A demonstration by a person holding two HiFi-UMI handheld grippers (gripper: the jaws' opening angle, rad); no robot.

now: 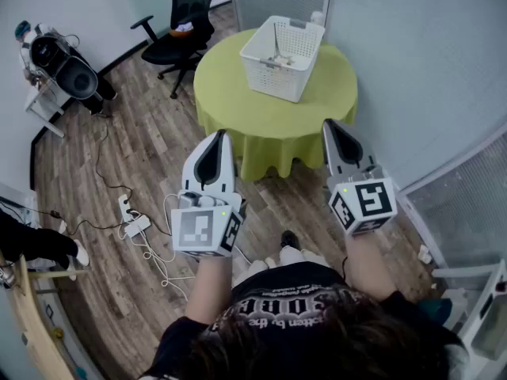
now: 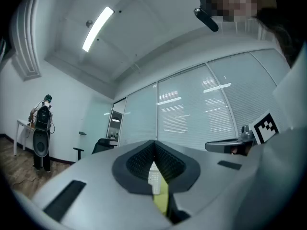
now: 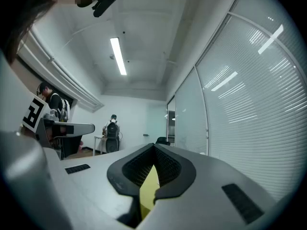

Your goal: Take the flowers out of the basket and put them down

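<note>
A white slatted basket (image 1: 283, 58) stands on the far part of a round table under a yellow-green cloth (image 1: 269, 117). Thin stalks (image 1: 276, 42) show inside it; no blooms can be made out. Both grippers hang in the air on the near side of the table, pointing toward it. My left gripper (image 1: 220, 138) is shut and holds nothing; in the left gripper view (image 2: 154, 143) the basket (image 2: 154, 176) shows through the slit below its tips. My right gripper (image 1: 331, 125) is shut and empty too, and the right gripper view (image 3: 154, 146) shows only cloth (image 3: 149, 186) beneath it.
A black office chair (image 1: 181, 30) stands behind the table at its left. A black speaker on a white stand (image 1: 67, 74) is at the far left. A power strip with cables (image 1: 135, 224) lies on the wood floor. Glass partitions close the right side.
</note>
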